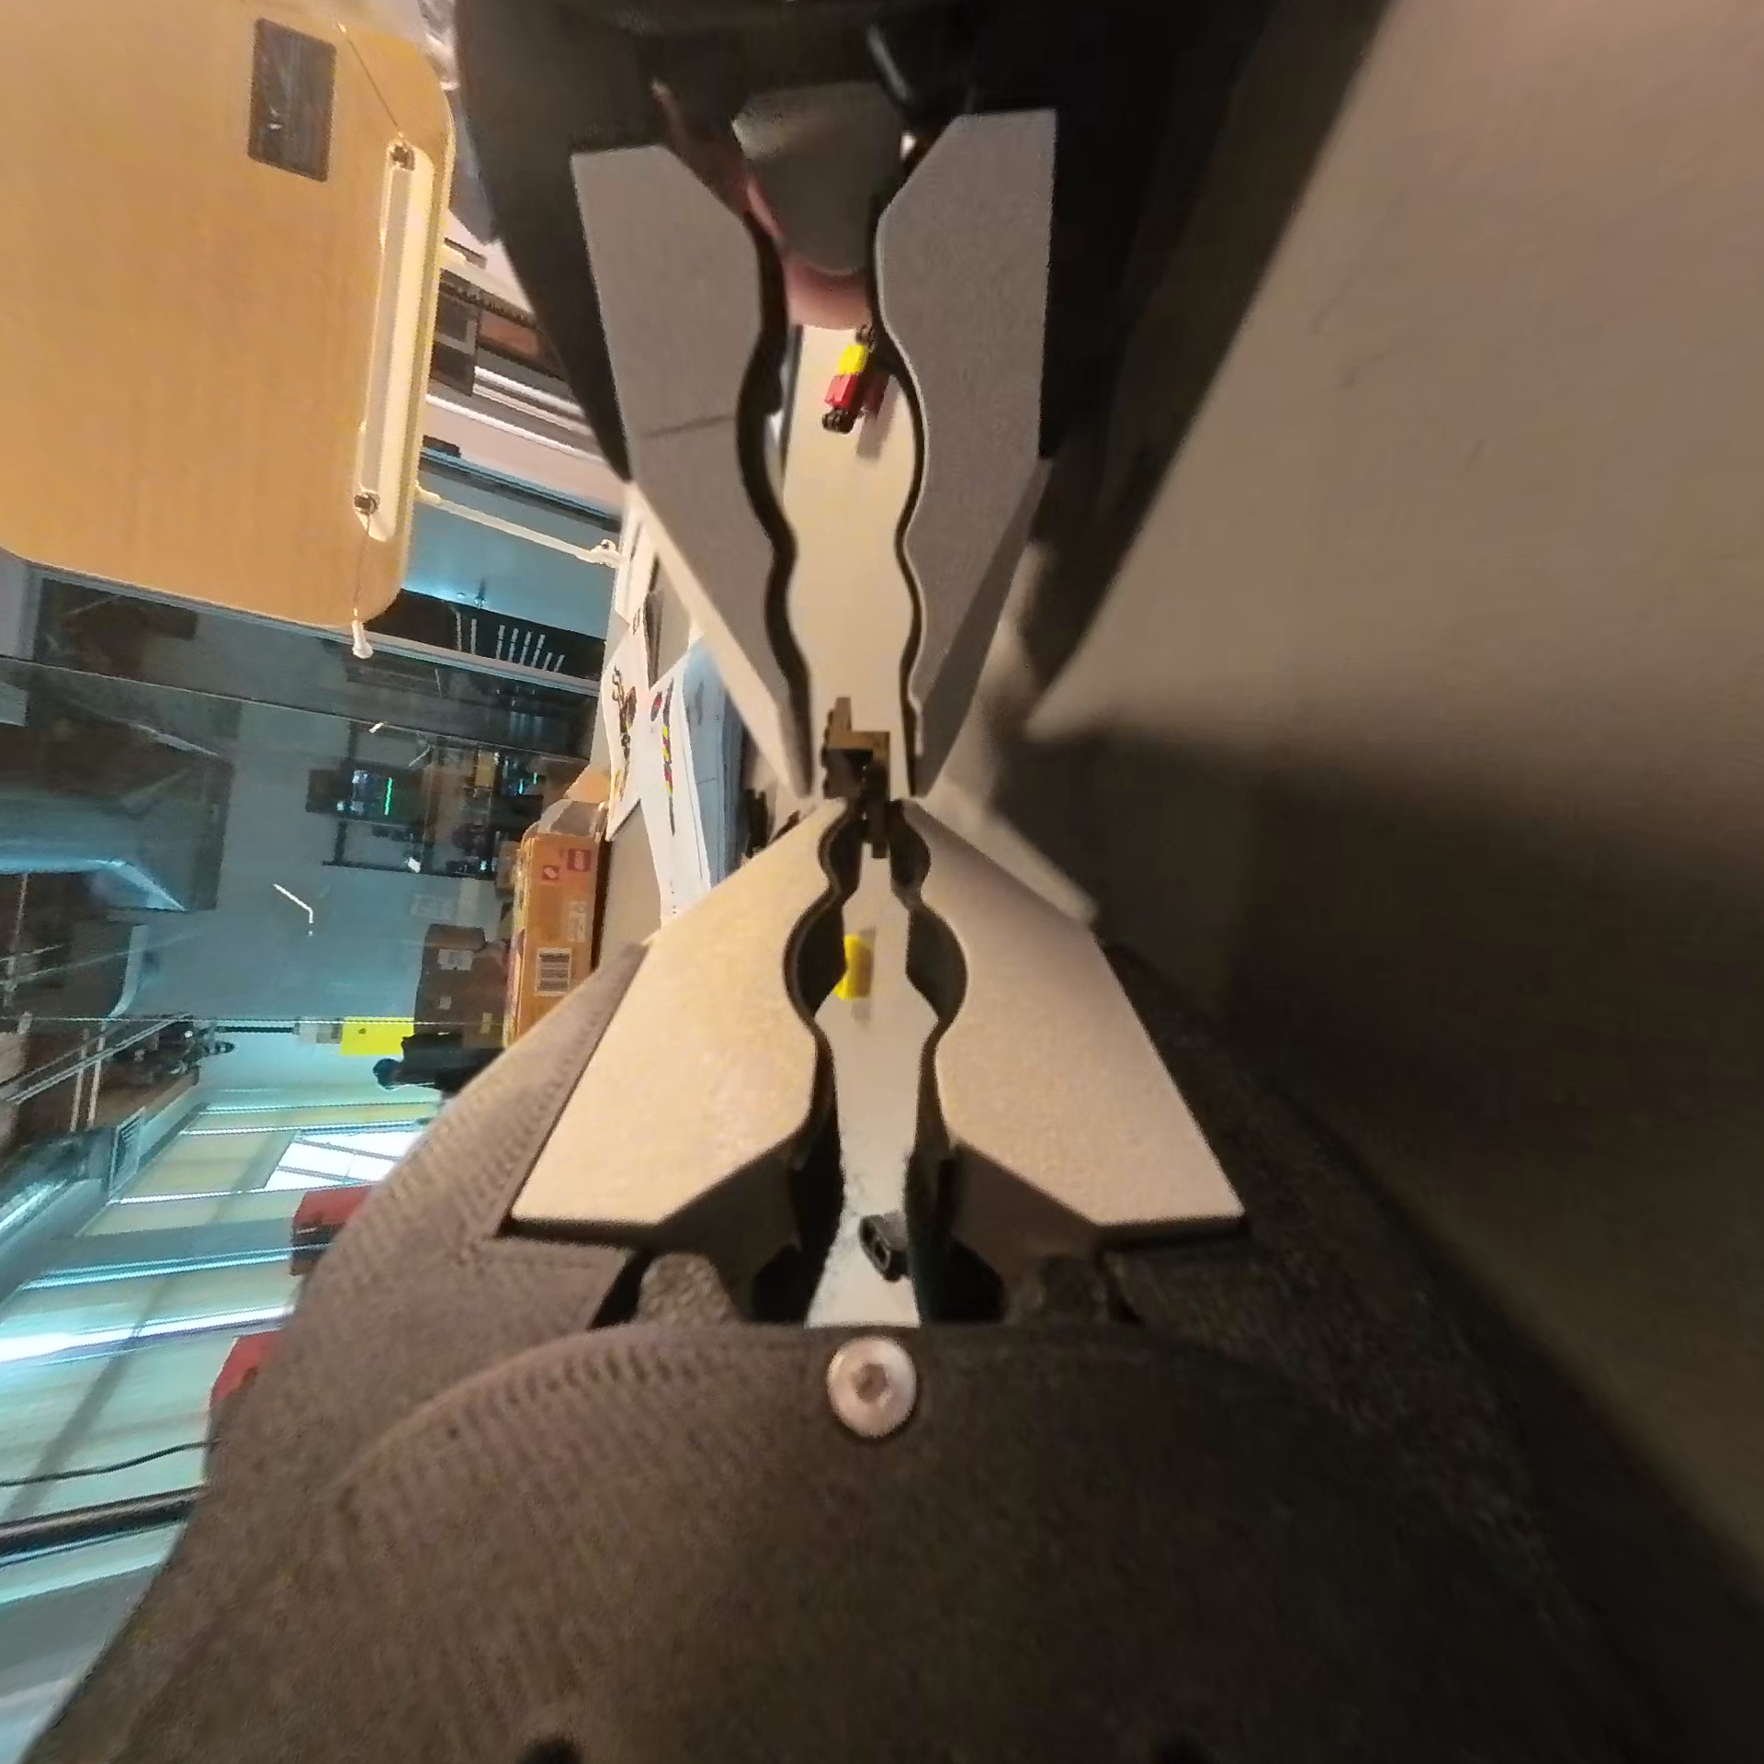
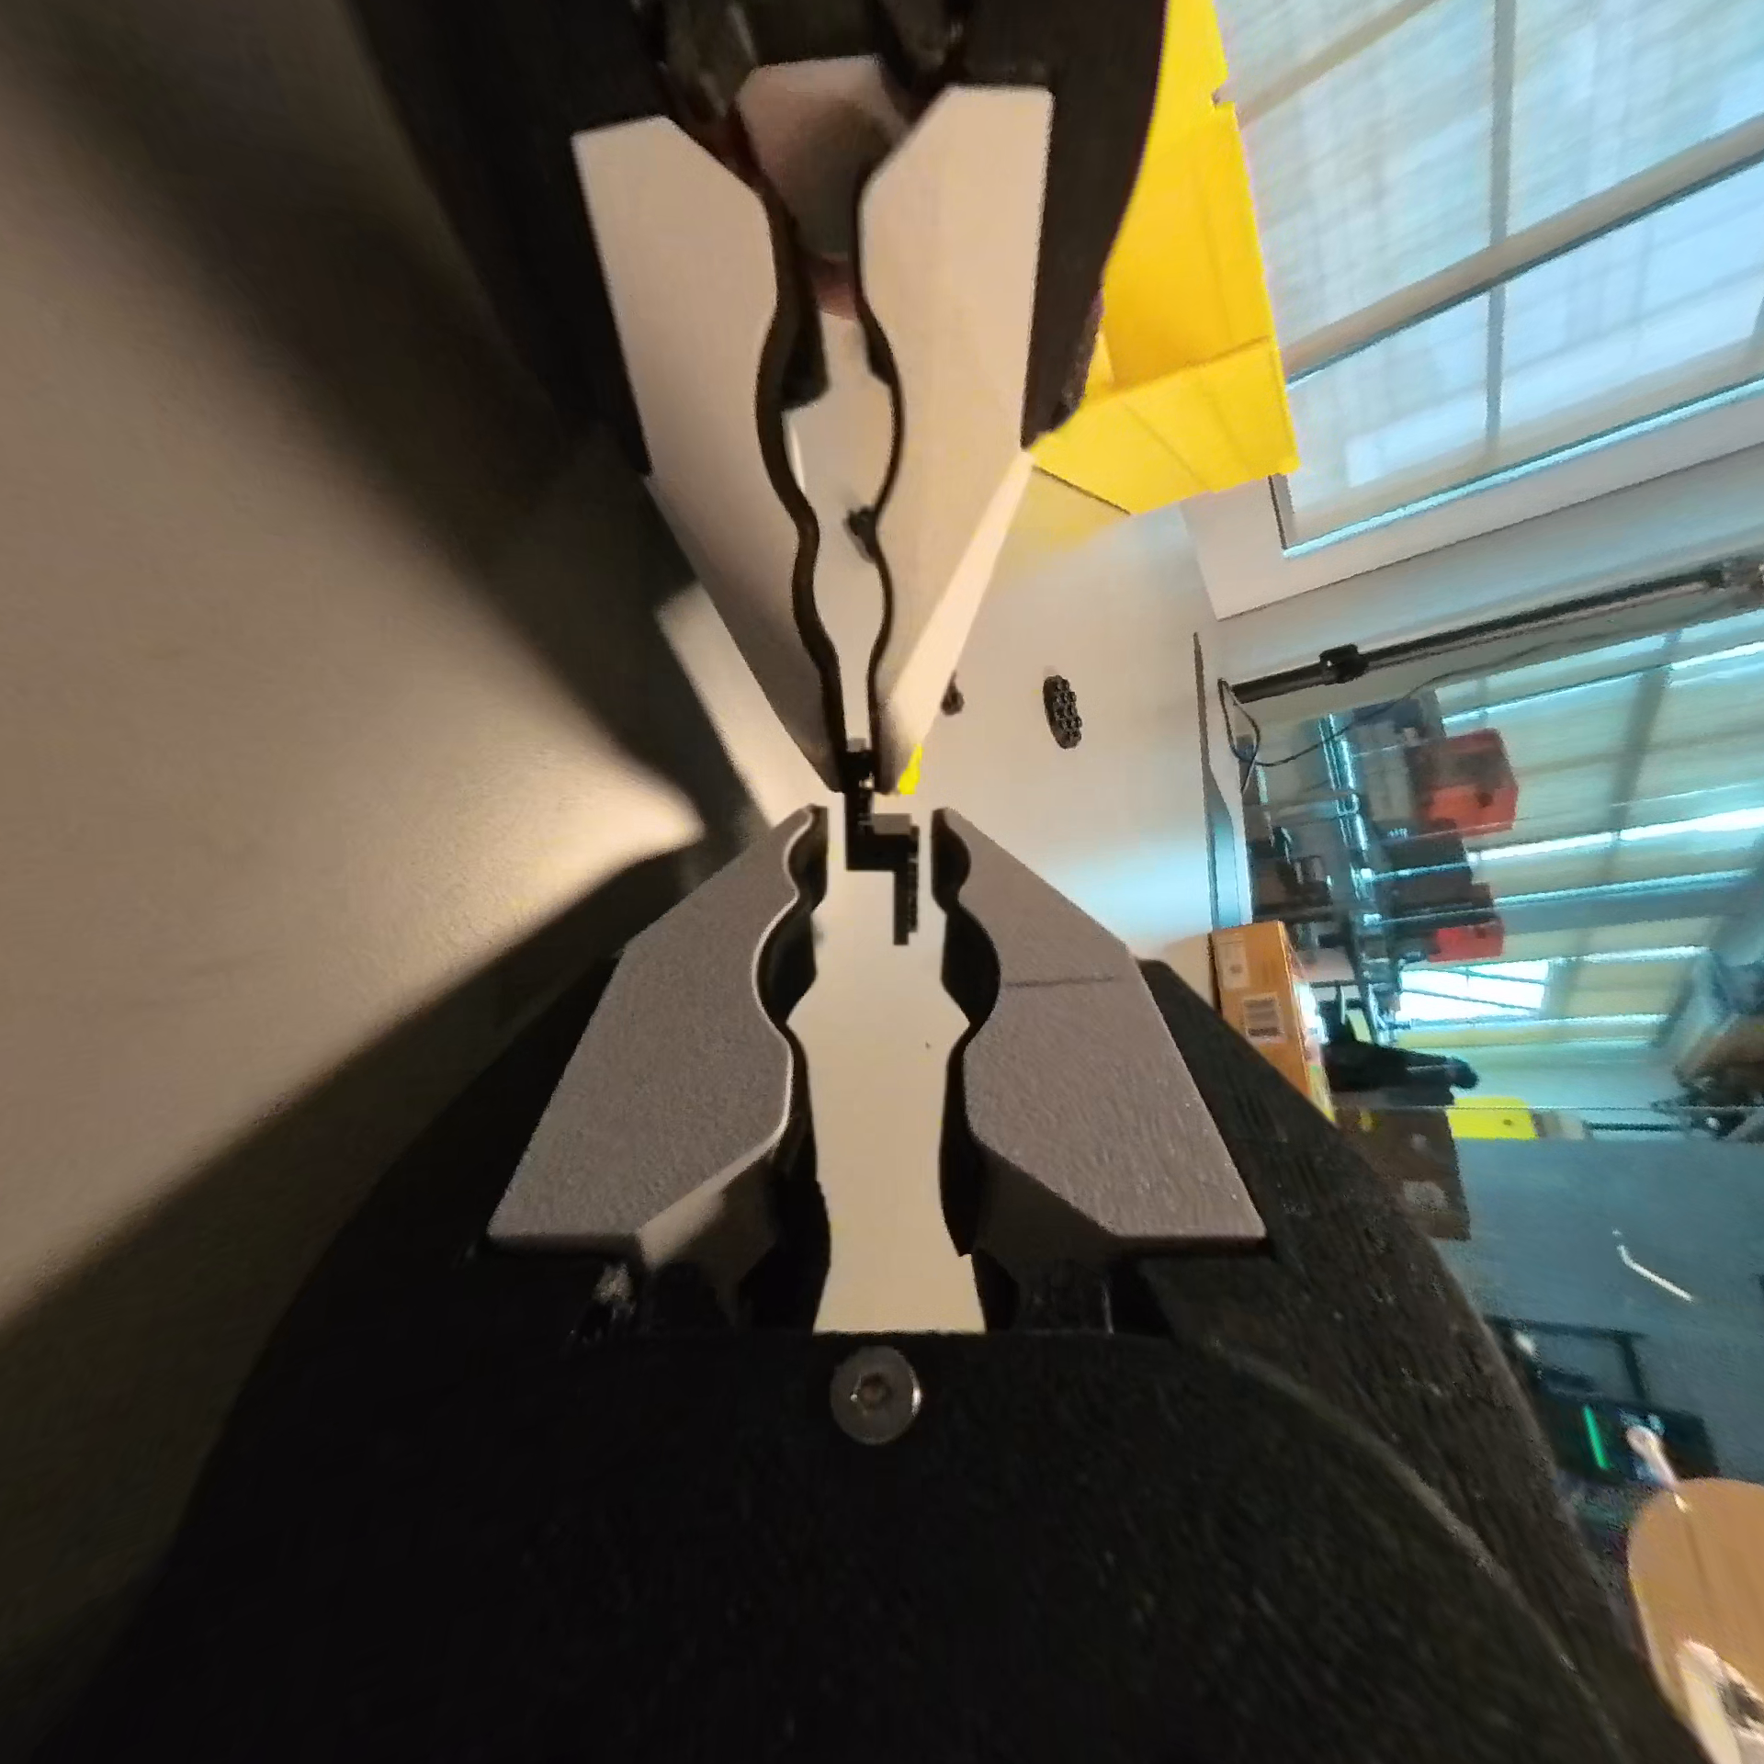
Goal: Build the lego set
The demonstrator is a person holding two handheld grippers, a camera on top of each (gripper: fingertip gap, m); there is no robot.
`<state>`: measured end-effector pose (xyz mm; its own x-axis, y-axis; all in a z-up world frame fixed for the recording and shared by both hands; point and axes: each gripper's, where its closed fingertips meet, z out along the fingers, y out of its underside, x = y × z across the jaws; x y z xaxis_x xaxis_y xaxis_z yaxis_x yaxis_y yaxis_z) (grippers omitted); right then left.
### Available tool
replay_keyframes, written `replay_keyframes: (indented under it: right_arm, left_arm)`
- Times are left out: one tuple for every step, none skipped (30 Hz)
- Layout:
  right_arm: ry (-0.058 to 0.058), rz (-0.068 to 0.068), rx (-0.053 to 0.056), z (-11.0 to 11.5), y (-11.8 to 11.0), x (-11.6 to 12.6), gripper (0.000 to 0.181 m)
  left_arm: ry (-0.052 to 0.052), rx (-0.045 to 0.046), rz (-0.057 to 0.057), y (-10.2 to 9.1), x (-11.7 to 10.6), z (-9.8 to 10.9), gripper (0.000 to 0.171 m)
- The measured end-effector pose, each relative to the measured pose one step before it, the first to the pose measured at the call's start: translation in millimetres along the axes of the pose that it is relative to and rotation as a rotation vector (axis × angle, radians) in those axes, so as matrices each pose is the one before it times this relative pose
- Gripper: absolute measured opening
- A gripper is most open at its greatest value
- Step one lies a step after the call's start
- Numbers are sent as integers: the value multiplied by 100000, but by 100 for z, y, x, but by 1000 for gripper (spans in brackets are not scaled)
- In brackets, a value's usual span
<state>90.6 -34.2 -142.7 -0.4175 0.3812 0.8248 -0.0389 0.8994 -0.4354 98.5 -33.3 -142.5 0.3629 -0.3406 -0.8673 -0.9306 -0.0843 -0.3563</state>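
Observation:
My two grippers meet tip to tip above the white table (image 2: 888,1126). My left gripper (image 1: 864,819) is shut on the thin end of a small black lego assembly (image 1: 856,754). In the right wrist view the left gripper (image 2: 856,764) comes down from the top, holding that stepped black assembly (image 2: 883,854). My right gripper (image 2: 878,830) stands narrowly open around the assembly's other end, with slim gaps beside it. In the left wrist view the right gripper (image 1: 859,754) shows at the top.
A red and yellow lego piece (image 1: 852,382), a yellow brick (image 1: 854,964) and a small black part (image 1: 883,1241) lie on the table. Instruction sheets (image 1: 682,764) and an orange box (image 1: 563,907) sit farther off. A round black piece (image 2: 1062,716) and a yellow bin (image 2: 1174,334) show in the right wrist view.

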Motion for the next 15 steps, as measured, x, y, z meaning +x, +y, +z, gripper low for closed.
replay_keyframes:
  right_arm:
    - [-506, 1478, -1137, 50, 278, 7, 23]
    - [-951, 1825, -750, 62, 224, -45, 23]
    - [-275, 1569, -154, 16, 82, 48, 24]
    - [-282, 1232, 472, -14, -22, 42, 24]
    - [-112, 1066, 829, -27, -86, 39, 25]
    - [155, 566, 664, -41, -68, 71, 27]
    - [545, -567, 136, -22, -37, 90, 30]
    - [1291, -2156, -174, -16, -37, 105, 34]
    - [1613, -3373, -515, -6, -51, 61, 35]
    - [1570, -4348, -512, -48, -102, 9, 32]
    - [1407, -5152, -829, -49, -72, -72, 20]
    - [2079, -5287, -1345, -8, 0, 23, 13]
    - [2375, -4321, -1385, 13, 15, 177, 13]
    - [1807, -2206, -1271, 6, 61, 201, 13]
    - [1271, -1133, -1725, 37, 292, 203, 13]
  left_arm:
    - [-272, 433, 438, -48, 32, -60, 4]
    - [-380, -3, -570, 12, -56, -79, 4]
    - [251, 132, -1484, 33, -46, -74, 4]
    - [566, 442, -2099, 15, -70, -69, 5]
    - [-248, 615, -1838, -16, -202, -89, 4]
    - [-180, 599, -1247, -26, -177, -81, 4]
    - [634, -44, -142, 12, 28, -71, 4]
    - [-316, 528, 1899, -132, 9, -115, 4]
    - [-531, 1897, 3099, -373, 99, -155, 4]
    - [375, 1680, 2362, -369, 252, -102, 4]
    - [578, 348, 1215, -190, 251, -4, 4]
    - [-1647, -324, 242, -9, -200, 2, 4]
    - [113, 555, -1614, -5, -31, -15, 4]
    - [1151, 1064, -2857, 11, -7, -63, 5]
    - [206, 192, -3922, 210, -321, -122, 9]
